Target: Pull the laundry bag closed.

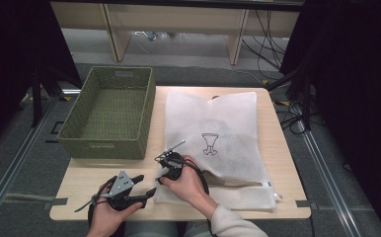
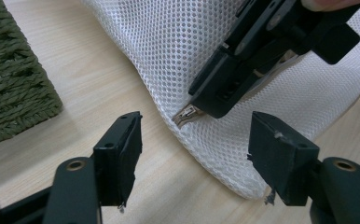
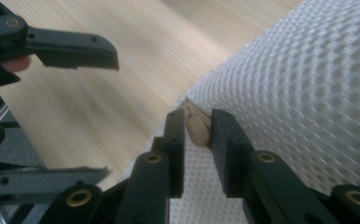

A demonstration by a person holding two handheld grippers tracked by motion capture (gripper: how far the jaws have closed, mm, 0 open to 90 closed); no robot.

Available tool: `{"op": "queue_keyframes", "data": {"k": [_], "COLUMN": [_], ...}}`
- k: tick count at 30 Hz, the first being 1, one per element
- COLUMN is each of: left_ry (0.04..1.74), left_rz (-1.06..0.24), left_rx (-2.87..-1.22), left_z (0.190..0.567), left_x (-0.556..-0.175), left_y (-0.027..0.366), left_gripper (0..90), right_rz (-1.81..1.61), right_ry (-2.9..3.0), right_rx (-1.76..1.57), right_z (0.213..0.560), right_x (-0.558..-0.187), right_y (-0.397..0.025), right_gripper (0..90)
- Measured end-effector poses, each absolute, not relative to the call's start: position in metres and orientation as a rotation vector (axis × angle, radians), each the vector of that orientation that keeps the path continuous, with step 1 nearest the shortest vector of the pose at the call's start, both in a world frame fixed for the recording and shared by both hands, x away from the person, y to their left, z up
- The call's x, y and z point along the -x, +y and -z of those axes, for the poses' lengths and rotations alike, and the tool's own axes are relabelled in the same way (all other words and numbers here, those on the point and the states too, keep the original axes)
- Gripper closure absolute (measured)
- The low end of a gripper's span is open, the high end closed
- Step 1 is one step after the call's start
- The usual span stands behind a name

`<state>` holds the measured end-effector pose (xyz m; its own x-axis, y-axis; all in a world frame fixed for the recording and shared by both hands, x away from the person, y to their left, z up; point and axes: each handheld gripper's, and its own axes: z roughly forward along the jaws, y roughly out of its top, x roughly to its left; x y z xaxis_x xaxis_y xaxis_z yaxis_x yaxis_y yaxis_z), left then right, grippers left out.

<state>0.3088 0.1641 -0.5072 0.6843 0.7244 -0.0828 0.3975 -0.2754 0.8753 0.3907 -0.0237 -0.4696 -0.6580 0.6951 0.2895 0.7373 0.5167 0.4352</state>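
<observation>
Both gripper views reveal zipper pull (image 3: 196, 125) pinched.

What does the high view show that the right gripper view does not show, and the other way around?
High view alone: the green woven basket and the goblet drawing on the bag. Right gripper view alone: the small metal zipper pull sitting between the right gripper jaws. Both: the white mesh laundry bag, the light wooden table and the open left gripper.
</observation>
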Motion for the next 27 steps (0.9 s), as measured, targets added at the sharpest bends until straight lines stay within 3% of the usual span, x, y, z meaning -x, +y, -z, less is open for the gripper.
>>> {"op": "queue_keyframes", "data": {"k": [9, 19, 27], "left_ry": [0.868, 0.838, 0.808], "left_rz": [-0.402, -0.38, -0.404], "left_rx": [-1.919, -1.957, -2.03], "left_z": [0.509, 0.511, 0.511], "left_x": [-0.31, -0.314, -0.332], "left_y": [0.161, 0.153, 0.142], "left_gripper": [40.3, 45.7, 58.7], "right_rz": [0.844, 0.844, 0.875], "right_ry": [-2.644, -2.66, -2.664], "right_rx": [1.26, 1.25, 1.236], "right_z": [0.471, 0.466, 0.452], "right_x": [-0.391, -0.391, -0.389], "right_y": [-0.019, -0.019, -0.023], "right_gripper": [86.5, 87.1, 87.1]}}
